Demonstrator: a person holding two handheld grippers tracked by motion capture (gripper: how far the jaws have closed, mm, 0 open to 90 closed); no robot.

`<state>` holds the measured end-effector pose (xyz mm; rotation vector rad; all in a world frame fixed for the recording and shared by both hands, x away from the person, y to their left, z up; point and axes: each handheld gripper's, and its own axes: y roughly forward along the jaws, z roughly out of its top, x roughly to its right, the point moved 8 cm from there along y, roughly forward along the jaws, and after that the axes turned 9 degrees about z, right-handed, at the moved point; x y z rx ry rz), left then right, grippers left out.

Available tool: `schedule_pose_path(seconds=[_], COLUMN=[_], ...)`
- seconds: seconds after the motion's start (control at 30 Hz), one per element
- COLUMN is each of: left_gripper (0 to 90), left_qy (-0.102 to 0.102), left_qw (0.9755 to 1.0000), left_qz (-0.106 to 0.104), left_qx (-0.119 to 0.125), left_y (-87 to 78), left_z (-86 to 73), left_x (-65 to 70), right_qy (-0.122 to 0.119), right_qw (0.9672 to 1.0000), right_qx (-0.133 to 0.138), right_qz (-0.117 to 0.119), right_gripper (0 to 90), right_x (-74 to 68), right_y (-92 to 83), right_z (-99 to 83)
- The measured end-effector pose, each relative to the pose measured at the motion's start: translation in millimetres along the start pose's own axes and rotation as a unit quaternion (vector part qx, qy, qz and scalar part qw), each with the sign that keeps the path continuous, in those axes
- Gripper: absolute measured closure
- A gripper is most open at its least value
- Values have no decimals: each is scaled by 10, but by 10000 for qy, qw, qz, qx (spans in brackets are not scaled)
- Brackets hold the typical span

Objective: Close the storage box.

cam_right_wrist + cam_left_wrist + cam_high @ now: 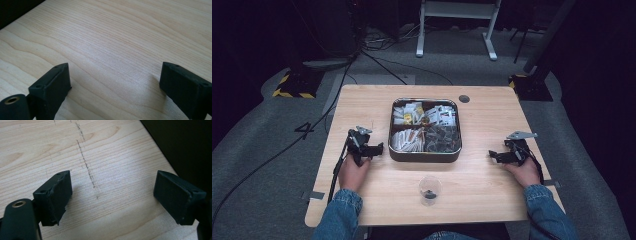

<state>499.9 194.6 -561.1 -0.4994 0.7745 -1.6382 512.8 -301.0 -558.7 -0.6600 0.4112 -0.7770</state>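
Dark floor and cables are surrounding a light wooden table [492, 125], and both hands are resting on it at either side of a square tin [425, 155] packed with small packets [412, 140]. A small clear glass [430, 189] with something dark in its bottom is standing near the person's edge, roughly midway between the two hands and a little behind both grippers.

The left gripper [378, 148] is lying low on the wood with its jaws spread wide and nothing between them; in the left gripper view [112, 195] bare wood with a faint pencil line is showing between the pads. It is pointing across toward the tin, whose near left corner is sitting just beside its tips.

The right gripper [493, 155] is also standing fully open and empty, bare grain lying between its pads in the right gripper view [113, 87]. It is pointing inward too, but the tin is lying well apart from it, across a stretch of bare wood.

So the left is the nearer one to the tin and its packets. The glass is lying about equally far from each, back toward the person. I judge that any pick from the tin is favouring the left hand.
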Motion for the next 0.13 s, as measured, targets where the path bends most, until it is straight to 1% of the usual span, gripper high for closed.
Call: schedule_pose_path(seconds=[0.13], left_gripper=[158], left_qy=[0], left_qw=[10000], left_qz=[1], left_qx=[2], left_y=[0], left_z=[0], left_x=[0], right_qy=[3], right_qw=[10000], right_qx=[6], right_qz=[-2], right_gripper=[92], right_x=[2], right_y=[-2], right_z=[-1])
